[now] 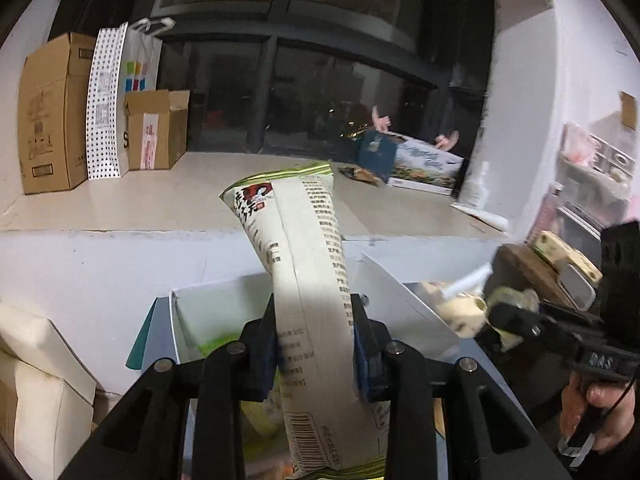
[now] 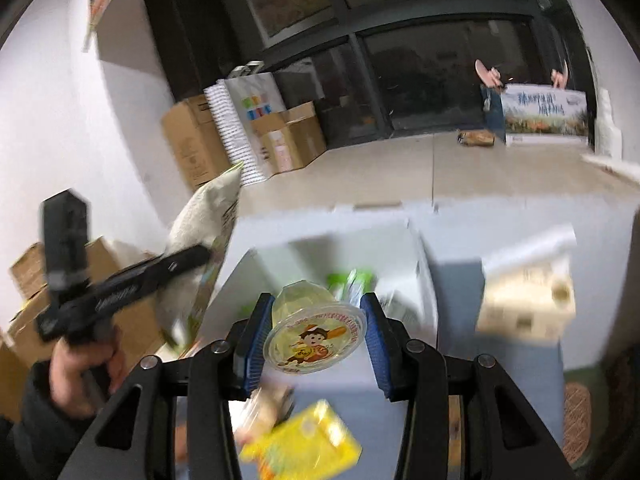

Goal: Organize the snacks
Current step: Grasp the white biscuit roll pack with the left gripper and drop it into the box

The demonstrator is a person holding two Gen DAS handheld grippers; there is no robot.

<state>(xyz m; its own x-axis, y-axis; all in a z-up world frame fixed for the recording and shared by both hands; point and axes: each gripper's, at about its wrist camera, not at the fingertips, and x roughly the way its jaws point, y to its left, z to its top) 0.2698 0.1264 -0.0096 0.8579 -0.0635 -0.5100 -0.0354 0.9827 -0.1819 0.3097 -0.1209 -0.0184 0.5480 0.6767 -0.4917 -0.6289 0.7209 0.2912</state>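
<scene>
Left tool (image 1: pixel 314 344) clamped on snack bag (image 1: pixel 308 280), right tool (image 2: pixel 316 334) on jelly cup (image 2: pixel 314 334), above white box (image 2: pixel 400 248); smooth cup liable to slip sideways.

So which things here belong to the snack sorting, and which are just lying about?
Part of the job:
- snack bag, clamped in the left tool
- jelly cup, clamped in the right tool
- white box
- yellow packet

Lying about:
- cardboard boxes
- spotted panel
- printed carton
</scene>
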